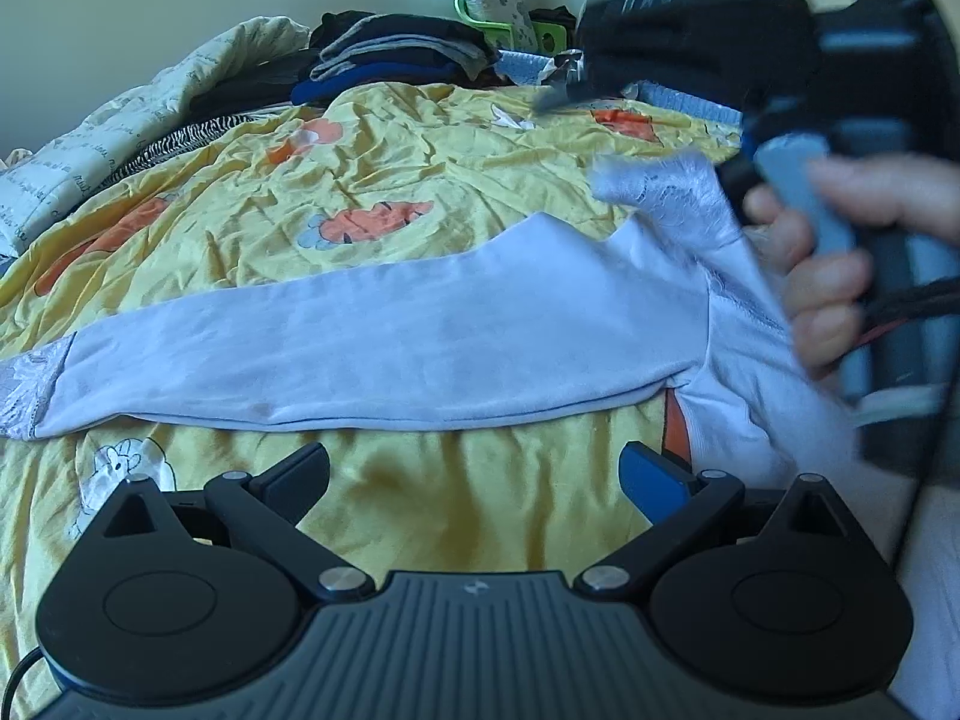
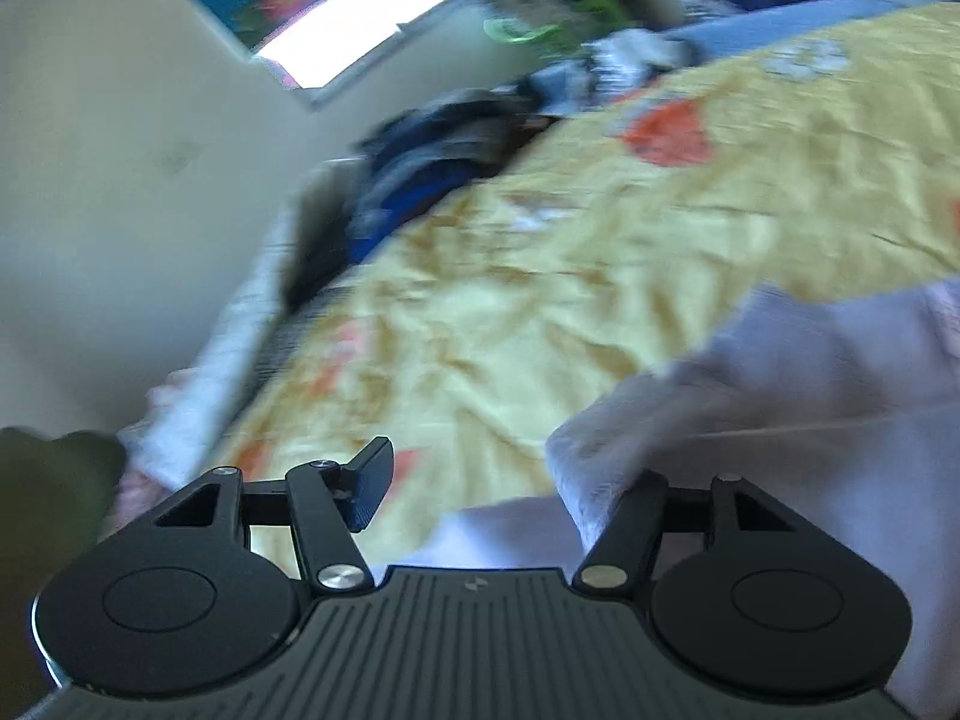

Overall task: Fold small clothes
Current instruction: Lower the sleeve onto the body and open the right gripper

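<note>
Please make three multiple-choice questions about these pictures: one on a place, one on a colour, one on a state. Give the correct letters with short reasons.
1. Where does the pale lilac long-sleeved top lie?
A. on the yellow cartoon-print bedcover
B. on a wooden floor
C. in a green basket

2. What colour are the carrot shapes printed on the bedcover?
A. purple
B. orange
C. black

3. How do the left tongs stand?
A. shut on the sleeve
B. shut on nothing
C. open, with nothing between them

Answers:
1. A, the sleeve is spread flat across it.
2. B, they show orange against the yellow.
3. C, only bedcover shows in the gap between both fingers.
</note>
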{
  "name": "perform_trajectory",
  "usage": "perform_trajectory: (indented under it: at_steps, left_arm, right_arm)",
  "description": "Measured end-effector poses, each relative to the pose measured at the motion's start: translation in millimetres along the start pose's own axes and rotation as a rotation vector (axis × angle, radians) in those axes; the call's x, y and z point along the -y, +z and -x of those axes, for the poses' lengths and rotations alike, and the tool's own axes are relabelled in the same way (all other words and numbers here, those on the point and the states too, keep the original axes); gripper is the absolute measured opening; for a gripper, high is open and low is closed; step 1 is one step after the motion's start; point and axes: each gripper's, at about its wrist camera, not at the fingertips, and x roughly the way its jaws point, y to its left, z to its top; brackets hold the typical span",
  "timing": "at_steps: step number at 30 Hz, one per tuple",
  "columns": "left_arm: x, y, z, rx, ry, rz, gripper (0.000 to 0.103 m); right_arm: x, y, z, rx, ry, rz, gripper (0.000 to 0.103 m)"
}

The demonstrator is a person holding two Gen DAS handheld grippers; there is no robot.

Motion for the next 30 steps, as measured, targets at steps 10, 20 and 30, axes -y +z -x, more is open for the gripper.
perform_trajectory:
  at_steps: [10, 20, 30]
  left_arm:
    - [-5.4, 0.9, -0.3, -0.003, 0.005, 0.016, 0.103]
    - [-15.3, 1.0, -1.6, -0.007, 0.026, 0.039, 0.103]
    - [-22.3, 0.1, -3.4, -0.015, 0.042, 0.054, 0.103]
  right_arm:
    - [2.7, 4.2, 35.4, 0.003, 0.174, -0.08, 0.072]
    - [19.6, -19.7, 8.8, -0.148, -0.067, -0.079, 0.073]
    - [-14.4, -33.8, 35.7, -0.115, -0.072, 0.094, 0.077]
